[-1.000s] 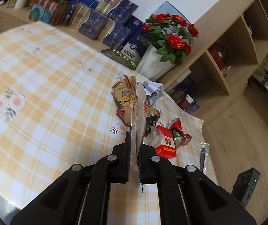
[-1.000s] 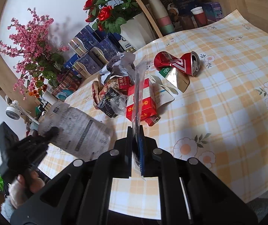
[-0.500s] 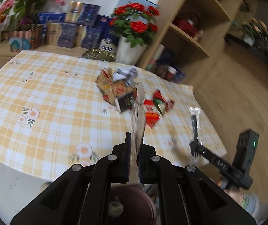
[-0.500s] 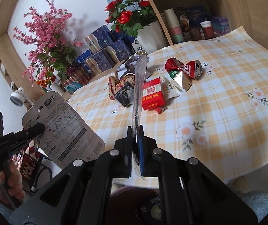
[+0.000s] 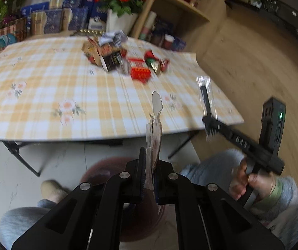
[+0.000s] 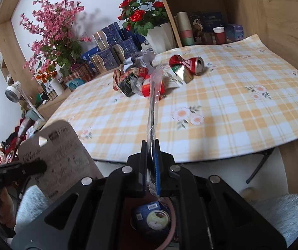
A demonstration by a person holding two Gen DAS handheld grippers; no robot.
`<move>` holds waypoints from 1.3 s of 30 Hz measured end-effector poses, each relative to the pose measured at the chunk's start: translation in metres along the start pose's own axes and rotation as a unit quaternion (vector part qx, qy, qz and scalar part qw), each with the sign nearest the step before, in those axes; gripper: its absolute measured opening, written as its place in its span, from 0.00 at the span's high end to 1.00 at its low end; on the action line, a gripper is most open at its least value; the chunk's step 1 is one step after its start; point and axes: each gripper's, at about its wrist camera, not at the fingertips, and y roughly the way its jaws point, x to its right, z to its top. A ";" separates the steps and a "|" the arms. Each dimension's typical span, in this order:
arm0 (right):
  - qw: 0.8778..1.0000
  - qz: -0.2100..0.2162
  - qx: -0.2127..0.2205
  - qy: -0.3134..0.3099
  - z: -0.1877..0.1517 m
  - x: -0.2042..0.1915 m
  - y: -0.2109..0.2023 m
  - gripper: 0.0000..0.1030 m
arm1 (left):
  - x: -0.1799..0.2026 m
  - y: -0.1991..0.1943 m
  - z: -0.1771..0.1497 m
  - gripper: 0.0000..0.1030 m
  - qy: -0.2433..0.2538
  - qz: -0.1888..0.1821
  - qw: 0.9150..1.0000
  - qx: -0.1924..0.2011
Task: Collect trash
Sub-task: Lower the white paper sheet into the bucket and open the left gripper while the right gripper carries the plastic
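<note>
Clear plastic wrapper (image 6: 153,108) stands pinched upright in the right gripper (image 6: 150,166); the left gripper (image 5: 149,175) clamps a printed card (image 5: 155,129) edge-on. Both hang past the table's (image 5: 44,95) near edge, above a brown bin (image 6: 167,237) — seemingly holding a blue can. Remaining trash (image 5: 128,60) sits far across.

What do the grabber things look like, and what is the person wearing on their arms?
Both are black plastic. The left gripper and right gripper each have two flat fingers with blue pads and round silver bolts on the angular arms behind. Seen from the left camera, the right one has white digits on its side and a black box with a small green light. The sleeve is fuzzy light blue-grey with a green cuff.
</note>
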 end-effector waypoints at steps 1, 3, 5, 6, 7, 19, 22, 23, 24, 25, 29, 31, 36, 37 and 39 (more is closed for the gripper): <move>1.000 -0.003 -0.001 -0.001 -0.003 0.002 -0.001 0.91 | 0.001 0.004 -0.006 0.94 0.003 0.003 1.000 -0.006; 1.000 -0.010 -0.004 -0.004 -0.009 0.006 -0.001 0.91 | 0.002 0.014 -0.018 0.94 0.012 0.009 1.000 -0.019; 1.000 -0.018 -0.010 -0.003 -0.014 0.011 0.001 0.91 | 0.002 0.026 -0.029 0.94 0.021 0.019 0.999 -0.035; 1.000 -0.020 -0.013 0.000 -0.015 0.014 0.002 0.91 | 0.002 0.032 -0.034 0.93 0.024 0.022 0.999 -0.041; 1.000 -0.022 -0.015 0.005 -0.017 0.017 0.003 0.91 | 0.000 0.040 -0.039 0.93 0.029 0.029 0.998 -0.050; 0.999 -0.024 -0.039 -0.001 -0.023 0.014 0.024 0.91 | -0.027 0.108 -0.063 0.93 0.006 0.086 0.987 -0.138; 0.999 -0.025 -0.046 0.002 -0.025 0.016 0.029 0.91 | -0.032 0.119 -0.067 0.93 -0.001 0.108 0.981 -0.162; 0.999 -0.025 -0.048 0.003 -0.025 0.017 0.030 0.91 | -0.036 0.122 -0.067 0.93 -0.006 0.114 0.979 -0.166; 0.998 -0.025 -0.050 0.004 -0.026 0.017 0.030 0.91 | -0.038 0.123 -0.066 0.93 -0.011 0.120 0.978 -0.169; 0.998 -0.025 -0.051 0.003 -0.027 0.017 0.031 0.91 | -0.042 0.125 -0.066 0.93 -0.016 0.126 0.977 -0.173; 0.998 -0.027 -0.052 0.002 -0.027 0.018 0.031 0.91 | -0.055 0.139 -0.065 0.93 -0.040 0.156 0.967 -0.197; 0.998 -0.028 -0.053 0.002 -0.027 0.019 0.032 0.91 | -0.060 0.145 -0.068 0.93 -0.049 0.165 0.963 -0.207; 0.998 -0.028 -0.052 -0.002 -0.028 0.018 0.030 0.91 | -0.063 0.151 -0.070 0.93 -0.050 0.178 0.958 -0.218; 0.998 -0.029 -0.051 -0.004 -0.028 0.017 0.030 0.91 | -0.063 0.151 -0.070 0.92 -0.049 0.179 0.958 -0.219; 0.998 -0.030 -0.051 -0.005 -0.028 0.017 0.029 0.91 | -0.062 0.150 -0.071 0.80 -0.050 0.176 0.959 -0.215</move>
